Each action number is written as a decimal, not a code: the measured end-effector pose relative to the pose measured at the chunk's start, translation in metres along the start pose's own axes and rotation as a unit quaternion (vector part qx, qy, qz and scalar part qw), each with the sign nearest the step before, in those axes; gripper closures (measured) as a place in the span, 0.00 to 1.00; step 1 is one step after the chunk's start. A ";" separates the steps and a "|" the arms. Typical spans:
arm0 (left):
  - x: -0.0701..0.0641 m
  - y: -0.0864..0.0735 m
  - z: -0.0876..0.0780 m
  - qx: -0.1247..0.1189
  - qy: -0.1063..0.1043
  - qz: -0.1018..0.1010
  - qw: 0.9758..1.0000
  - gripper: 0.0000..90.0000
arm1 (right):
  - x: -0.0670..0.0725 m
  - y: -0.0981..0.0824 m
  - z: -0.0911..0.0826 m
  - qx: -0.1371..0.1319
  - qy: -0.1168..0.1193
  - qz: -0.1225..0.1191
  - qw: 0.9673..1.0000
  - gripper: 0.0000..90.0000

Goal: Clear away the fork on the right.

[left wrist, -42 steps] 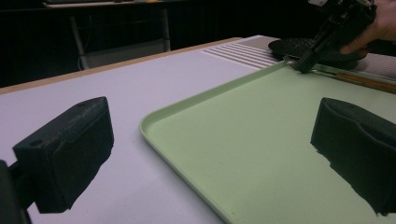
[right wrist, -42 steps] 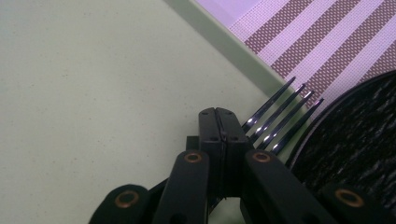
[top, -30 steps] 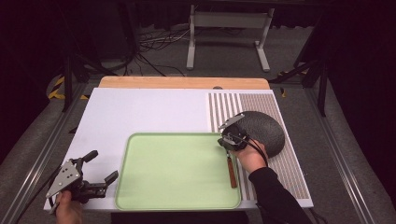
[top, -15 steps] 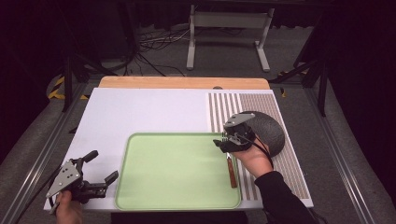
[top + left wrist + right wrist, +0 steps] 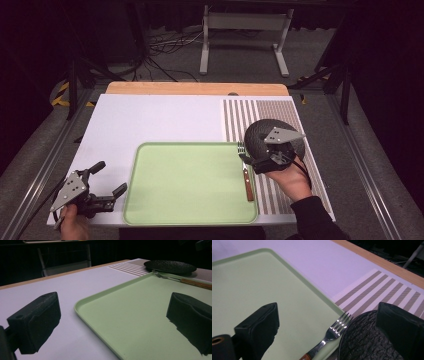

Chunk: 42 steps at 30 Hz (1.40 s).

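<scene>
Fork (image 5: 246, 175) on tray (image 5: 190, 182) edge | right tongs (image 5: 248, 159) spread above (empty) | left tongs (image 5: 111, 178) spread

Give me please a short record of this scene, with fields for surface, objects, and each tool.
surface: white table with a striped mat at its right
tray: light green, nothing on its middle
fork: wooden handle, lies along the tray's right edge, tines pointing away from the person
plate: dark, on the mat, right of the tray
left tool: open, at the tray's near left corner, holds nothing
right tool: open, above the fork and the plate's edge, holds nothing
</scene>
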<state>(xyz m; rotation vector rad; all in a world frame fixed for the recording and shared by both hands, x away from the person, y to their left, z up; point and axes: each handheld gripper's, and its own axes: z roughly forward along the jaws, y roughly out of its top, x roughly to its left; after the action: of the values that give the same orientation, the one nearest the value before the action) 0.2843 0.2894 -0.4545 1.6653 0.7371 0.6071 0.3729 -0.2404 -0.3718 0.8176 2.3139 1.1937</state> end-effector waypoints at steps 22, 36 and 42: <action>0.000 0.000 0.000 -0.003 0.002 0.002 1.000 0.00 | -0.008 -0.058 -0.042 -0.126 -0.011 0.006 0.992 0.01; -0.001 0.000 0.000 -0.006 -0.001 0.001 1.000 0.00 | -0.019 -0.106 -0.051 -0.169 -0.021 0.016 0.985 0.01; -0.001 0.000 0.000 -0.009 -0.002 0.000 1.000 0.00 | -0.020 -0.117 -0.043 -0.152 -0.016 0.034 0.988 0.01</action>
<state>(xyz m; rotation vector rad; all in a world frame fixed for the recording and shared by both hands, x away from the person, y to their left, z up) 0.2834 0.2885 -0.4540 1.6487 0.7274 0.6088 0.3262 -0.3329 -0.4437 0.8018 2.0235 1.5049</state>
